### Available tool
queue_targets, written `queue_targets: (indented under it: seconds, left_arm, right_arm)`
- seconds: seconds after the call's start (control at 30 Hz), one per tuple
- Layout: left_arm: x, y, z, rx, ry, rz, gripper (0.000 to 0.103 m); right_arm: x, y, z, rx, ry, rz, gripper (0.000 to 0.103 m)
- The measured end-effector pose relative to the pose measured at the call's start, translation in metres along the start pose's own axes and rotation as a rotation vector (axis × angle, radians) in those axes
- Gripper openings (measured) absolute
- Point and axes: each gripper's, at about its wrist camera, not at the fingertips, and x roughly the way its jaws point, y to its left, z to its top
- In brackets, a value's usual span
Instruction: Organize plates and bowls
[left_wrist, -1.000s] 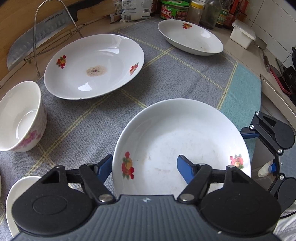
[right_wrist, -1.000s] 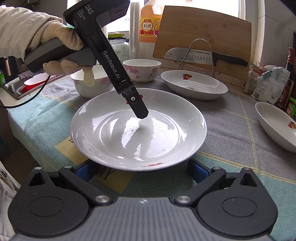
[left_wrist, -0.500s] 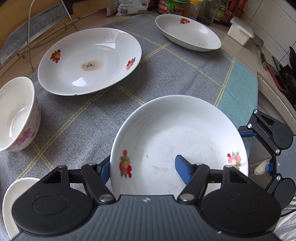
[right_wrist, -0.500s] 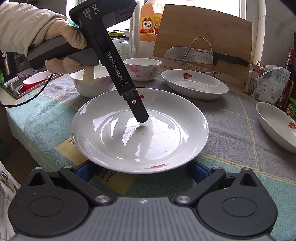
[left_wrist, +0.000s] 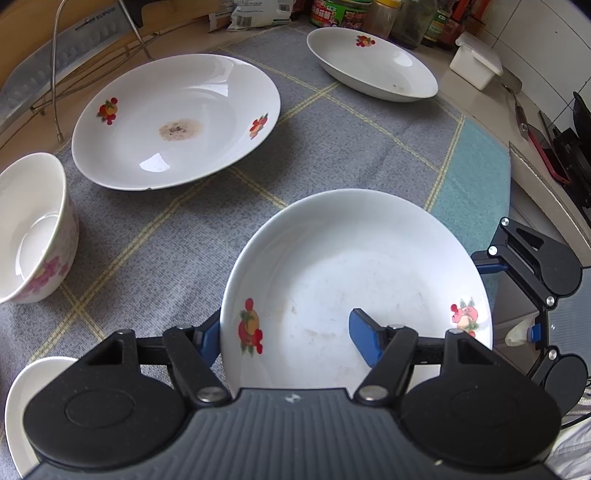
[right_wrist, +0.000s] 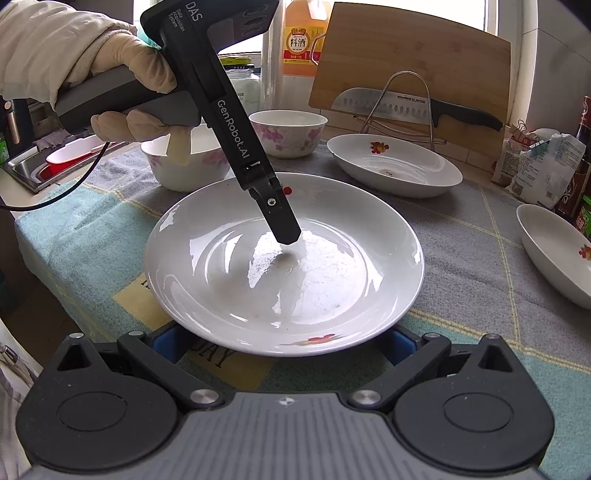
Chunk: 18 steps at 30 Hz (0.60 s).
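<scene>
A white plate with fruit prints (left_wrist: 354, 273) (right_wrist: 284, 266) sits near the cloth's front edge. My left gripper (left_wrist: 284, 332) is open and straddles the plate's rim, one blue finger (left_wrist: 364, 334) inside the plate and the other outside its left rim. In the right wrist view its finger (right_wrist: 280, 218) reaches down into the plate. My right gripper (right_wrist: 284, 341) is open, its blue fingers low beside and under the plate's near rim. It also shows in the left wrist view (left_wrist: 532, 266) at the plate's right.
A second plate (left_wrist: 177, 118) with a brown stain and a third plate (left_wrist: 373, 62) lie farther back. A flowered bowl (left_wrist: 33, 232) stands at left, another bowl (right_wrist: 184, 162) beside it. A knife rack (right_wrist: 406, 107), cutting board, bottles and jars line the back.
The plate has tilted and lifted slightly at its near rim. The left gripper has shifted a little with it. The right gripper has barely moved.
</scene>
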Motion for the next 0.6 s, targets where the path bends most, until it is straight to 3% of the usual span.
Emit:
queue_targets:
  seconds: [0.6]
  left_arm:
    - [-0.0009,0.0025,0.0020,0.000,0.005,-0.014,0.066]
  right_arm:
    - [0.0028,-0.0022,0.0074,-0.007,0.054,0.007,0.103]
